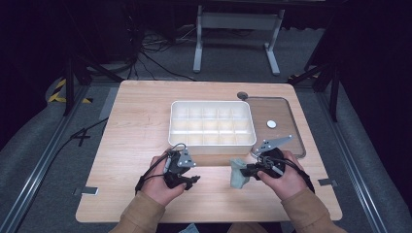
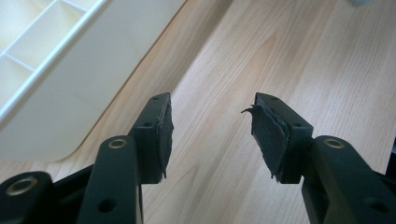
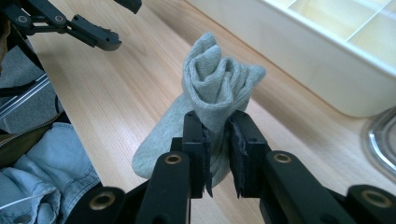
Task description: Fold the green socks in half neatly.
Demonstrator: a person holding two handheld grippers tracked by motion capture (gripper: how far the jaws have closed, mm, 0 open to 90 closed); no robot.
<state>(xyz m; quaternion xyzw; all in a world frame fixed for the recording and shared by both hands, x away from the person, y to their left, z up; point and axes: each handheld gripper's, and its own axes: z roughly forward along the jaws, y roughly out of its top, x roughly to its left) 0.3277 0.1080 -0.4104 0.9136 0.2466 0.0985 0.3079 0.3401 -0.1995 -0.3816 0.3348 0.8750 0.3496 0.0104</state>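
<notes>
The right hand-held gripper (image 3: pixel 217 154) clamps the rolled grey sock (image 3: pixel 212 93), not yet in the divided box (image 1: pixel 212 145); the left hand-held gripper (image 2: pixel 212 135) gapes empty.

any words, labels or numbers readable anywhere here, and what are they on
"4": a dark mark that reads like this digit, on the grey floor left of the table.
No print shows on the white divided box, the rolled grey sock held in the right gripper, the clear lid or the left gripper.
</notes>
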